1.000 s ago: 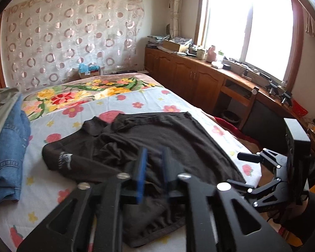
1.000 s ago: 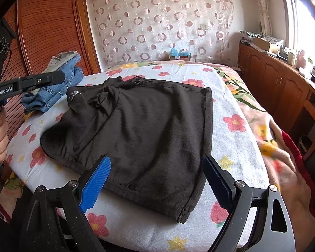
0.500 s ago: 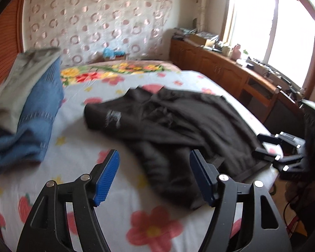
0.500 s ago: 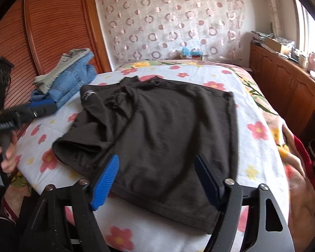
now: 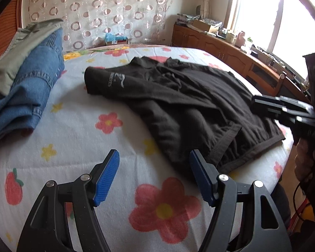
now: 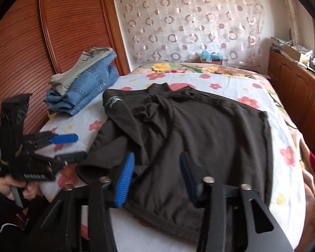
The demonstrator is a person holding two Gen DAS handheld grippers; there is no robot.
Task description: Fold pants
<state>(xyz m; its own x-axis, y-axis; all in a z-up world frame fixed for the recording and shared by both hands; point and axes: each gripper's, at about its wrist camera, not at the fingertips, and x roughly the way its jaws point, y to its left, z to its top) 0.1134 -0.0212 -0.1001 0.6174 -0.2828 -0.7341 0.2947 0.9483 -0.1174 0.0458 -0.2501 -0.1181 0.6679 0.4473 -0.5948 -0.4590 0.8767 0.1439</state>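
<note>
Start of the fold, grab phase. Dark pants (image 6: 191,138) lie rumpled and unfolded on the flowered bedsheet (image 5: 77,138), beside the stack of jeans (image 5: 29,88). Right gripper (image 6: 157,178) sits over the near hem, its jaws have just been closing and stand partly closed, cloth between them but not pinched yet (a bit blurry). Left gripper (image 5: 154,177) is wide, nothing in it, over bare sheet just beside the near leg edge. Next, probably: pinch hem, bring left onto fabric.
</note>
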